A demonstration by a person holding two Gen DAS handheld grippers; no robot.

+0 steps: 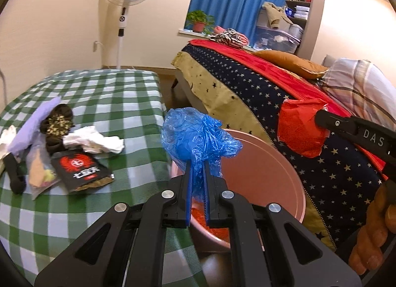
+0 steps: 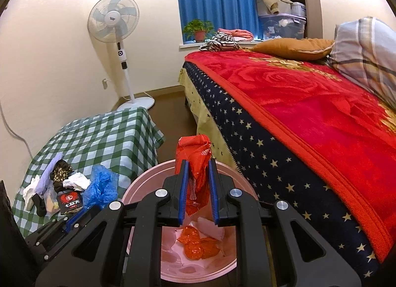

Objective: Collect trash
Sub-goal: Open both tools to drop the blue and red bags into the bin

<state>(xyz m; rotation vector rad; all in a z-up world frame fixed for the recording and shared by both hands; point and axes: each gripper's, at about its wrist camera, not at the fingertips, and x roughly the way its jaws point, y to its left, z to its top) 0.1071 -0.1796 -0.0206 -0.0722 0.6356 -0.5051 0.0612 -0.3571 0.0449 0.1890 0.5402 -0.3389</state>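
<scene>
My left gripper (image 1: 198,163) is shut on a crumpled blue plastic bag (image 1: 198,136) and holds it at the near rim of the pink bin (image 1: 262,170). My right gripper (image 2: 198,163) is shut on a red wrapper (image 2: 195,160) and holds it above the pink bin (image 2: 141,188); that red wrapper (image 1: 299,128) also shows in the left wrist view. An orange wrapper (image 2: 198,245) and white paper lie in the bin. More trash lies on the checked table: a black packet (image 1: 81,173), white tissue (image 1: 94,141), a dark bundle (image 1: 58,126).
The green checked table (image 1: 99,93) stands left of the bin. A bed with a red blanket (image 2: 309,103) and starred cover runs along the right. A standing fan (image 2: 113,22) is by the far wall. A potted plant (image 2: 198,29) sits on the windowsill.
</scene>
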